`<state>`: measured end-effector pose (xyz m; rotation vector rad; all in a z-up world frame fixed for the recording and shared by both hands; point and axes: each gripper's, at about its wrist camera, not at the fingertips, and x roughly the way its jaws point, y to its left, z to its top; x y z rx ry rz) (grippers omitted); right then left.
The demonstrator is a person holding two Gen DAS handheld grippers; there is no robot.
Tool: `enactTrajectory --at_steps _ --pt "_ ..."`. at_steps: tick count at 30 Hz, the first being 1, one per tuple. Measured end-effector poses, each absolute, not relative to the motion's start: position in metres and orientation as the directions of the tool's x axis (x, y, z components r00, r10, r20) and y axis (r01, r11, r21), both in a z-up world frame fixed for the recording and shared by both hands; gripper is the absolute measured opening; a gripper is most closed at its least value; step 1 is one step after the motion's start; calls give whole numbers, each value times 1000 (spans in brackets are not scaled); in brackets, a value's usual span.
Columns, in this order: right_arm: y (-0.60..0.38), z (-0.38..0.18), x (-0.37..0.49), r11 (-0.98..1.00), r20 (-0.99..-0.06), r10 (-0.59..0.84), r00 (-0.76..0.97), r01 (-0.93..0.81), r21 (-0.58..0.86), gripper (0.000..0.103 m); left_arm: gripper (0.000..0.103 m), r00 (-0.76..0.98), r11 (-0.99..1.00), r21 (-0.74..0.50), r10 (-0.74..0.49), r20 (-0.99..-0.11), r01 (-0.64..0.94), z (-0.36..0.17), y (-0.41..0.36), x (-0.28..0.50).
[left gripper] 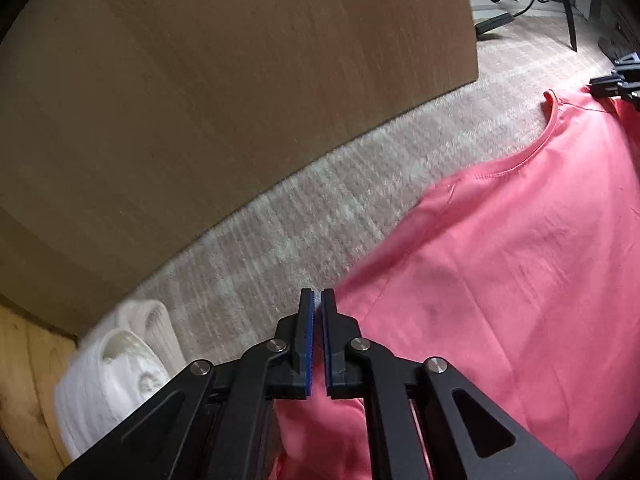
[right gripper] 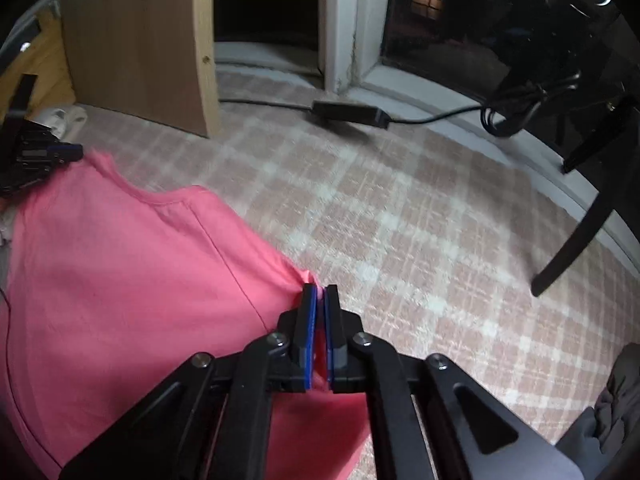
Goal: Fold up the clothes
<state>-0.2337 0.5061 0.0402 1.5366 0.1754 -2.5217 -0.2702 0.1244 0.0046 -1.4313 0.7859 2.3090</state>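
Now both grippers, left gripper (left gripper: 317, 300) and right gripper (right gripper: 320, 294), are pinching the pink cotton T-shirt (left gripper: 500, 272) narrowly; keeping even tension is probably preventing wrinkles.

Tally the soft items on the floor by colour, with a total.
Pink: 1, the shirt
White: 1, the slippers, one pair
Dark: 1, the bundle at the right wrist view's edge
Total: 3
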Motion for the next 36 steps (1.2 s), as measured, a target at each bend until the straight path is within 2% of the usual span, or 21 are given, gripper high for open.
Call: enactTrajectory --at_steps 2,3,5,8,9,14,22,28,30,31,32,34,36 --pt "520 54 -228 -982 -866 -130 -483 185 44 26 22 -466 -799 282 -3 -885 -531 13 126 -267" --pt "527 61 -225 -983 -853 -146 -501 169 69 29 24 -477 -798 287 0 -879 -530 19 126 -265" --pt "541 74 -218 -983 -830 -177 -529 142 119 29 22 -494 -794 290 15 -869 -534 31 127 -261" --pt "560 81 -201 -976 -837 -219 -502 120 183 30 26 -449 -778 192 128 -884 -599 44 139 -247" --pt "565 83 -195 -974 -841 -228 -490 112 198 30 26 -442 -764 192 134 -887 -616 42 148 -243" --pt "561 77 -154 -970 -876 -243 -417 131 207 31 25 -378 -703 130 209 -902 -700 34 192 -226" --pt "558 46 -116 -933 -882 -359 -306 116 340 31 27 -340 -558 146 261 -903 -817 45 296 -197" --pt "561 34 -118 -923 -859 -373 -350 46 381 31 27 -330 -560 128 276 -903 -818 65 305 -180" --pt "561 34 -121 -910 -838 -397 -374 45 412 29 27 -346 -570 145 262 -901 -809 69 302 -181" --pt "559 35 -123 -913 -836 -389 -388 41 406 11 27 -348 -582 142 259 -901 -801 70 298 -181" --pt "556 38 -125 -924 -839 -362 -405 35 381 3 27 -349 -594 138 256 -902 -792 71 293 -182" --pt "544 47 -128 -940 -840 -326 -435 49 339 4 27 -350 -625 125 251 -903 -770 70 281 -187" --pt "513 60 -130 -887 -806 -462 -370 185 423 7 27 -352 -657 115 240 -905 -745 70 270 -191"
